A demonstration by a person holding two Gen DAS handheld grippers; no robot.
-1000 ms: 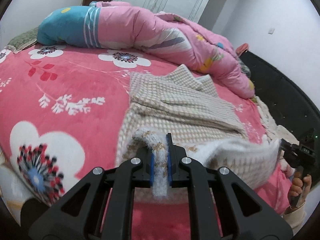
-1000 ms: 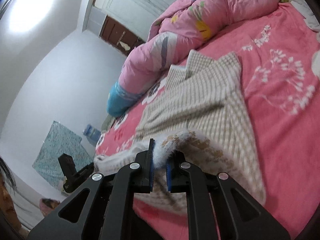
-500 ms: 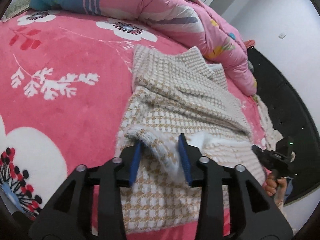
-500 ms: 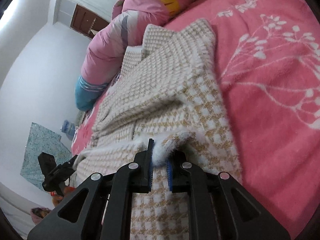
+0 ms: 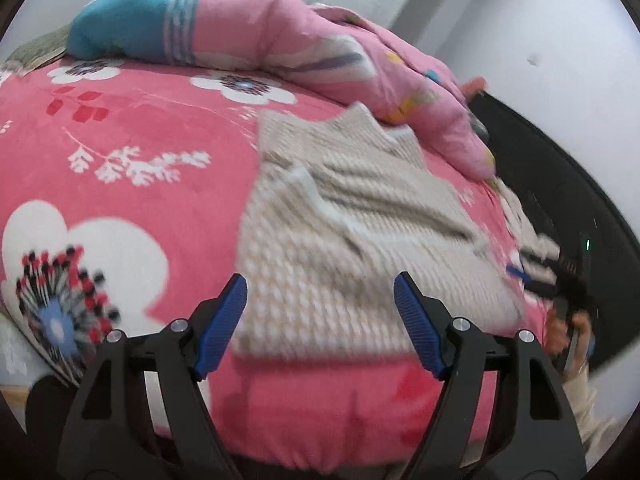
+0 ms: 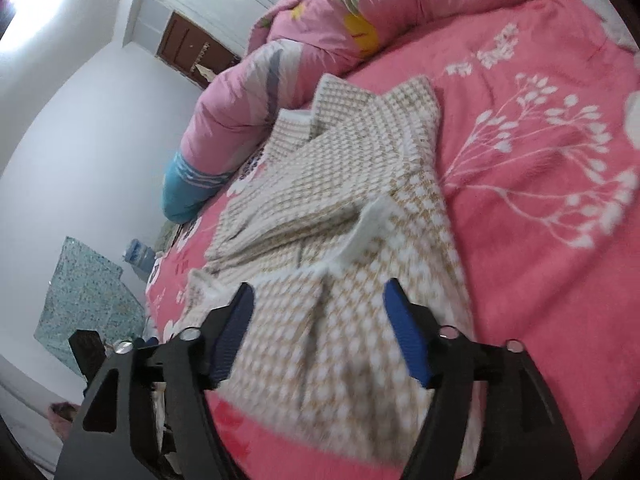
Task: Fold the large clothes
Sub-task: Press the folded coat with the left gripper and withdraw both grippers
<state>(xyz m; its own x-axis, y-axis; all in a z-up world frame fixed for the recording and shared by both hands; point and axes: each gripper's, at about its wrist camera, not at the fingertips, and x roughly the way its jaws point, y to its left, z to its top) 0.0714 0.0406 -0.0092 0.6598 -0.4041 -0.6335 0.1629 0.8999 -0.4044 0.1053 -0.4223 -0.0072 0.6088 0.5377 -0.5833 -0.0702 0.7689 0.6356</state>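
A beige and white checked knit garment lies folded on the pink floral bed cover, with its near part doubled over the far part. It also shows in the right wrist view. My left gripper is open and empty, just above the garment's near edge. My right gripper is open and empty over the garment's near end. The right gripper shows blurred at the right of the left wrist view, and part of the left gripper shows at the lower left of the right wrist view.
A rolled pink and blue quilt lies along the far side of the bed, touching the garment's far corner; it also shows in the right wrist view. A black bed frame runs along the right. A patterned cloth hangs by the white wall.
Both grippers have let go of the garment's edge and opened wide. The folded-over part now lies flat on the garment. Both grippers have drawn back toward the near edge of the bed.
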